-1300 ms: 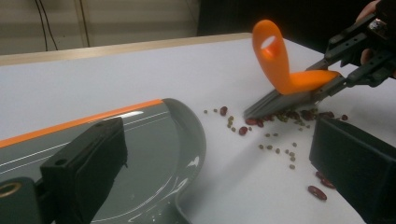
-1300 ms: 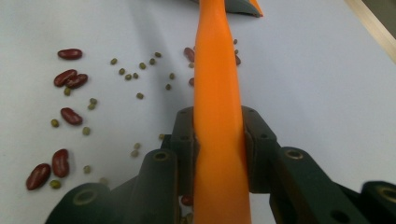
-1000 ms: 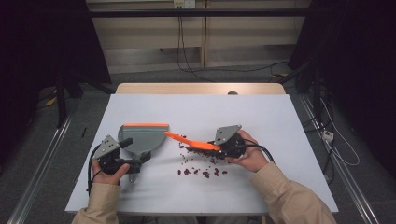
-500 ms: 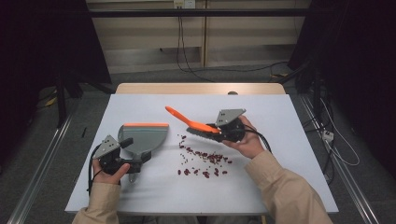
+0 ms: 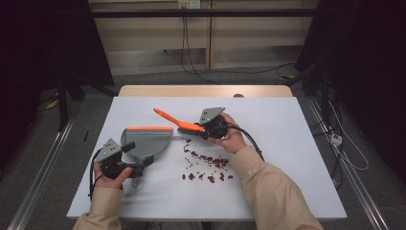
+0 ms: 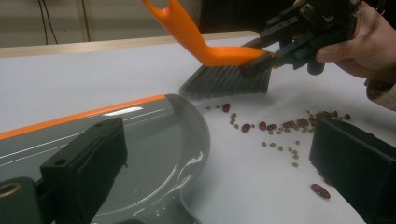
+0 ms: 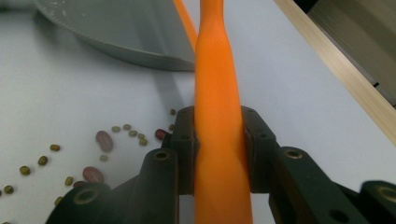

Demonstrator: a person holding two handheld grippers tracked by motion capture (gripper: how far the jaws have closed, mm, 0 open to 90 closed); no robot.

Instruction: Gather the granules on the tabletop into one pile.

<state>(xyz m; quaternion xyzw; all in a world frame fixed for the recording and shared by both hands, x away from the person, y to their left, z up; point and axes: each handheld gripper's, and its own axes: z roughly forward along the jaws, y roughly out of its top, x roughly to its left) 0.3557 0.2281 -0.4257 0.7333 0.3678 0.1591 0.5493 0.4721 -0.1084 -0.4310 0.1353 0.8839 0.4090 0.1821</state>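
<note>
On table, right gripper [image 5: 207, 129] is clamping brush [image 5: 179, 122]; left gripper [image 5: 139, 166] is gripping dustpan [image 5: 143, 141]. Hard strokes risk scattering beans [image 5: 206, 163] past pan.

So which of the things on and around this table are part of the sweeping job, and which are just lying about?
In the job:
brush, clamped in the right gripper
dustpan, with the left gripper at its handle
scattered beans

Lying about:
cables on the floor behind the table
white plug on the floor at the right
</note>
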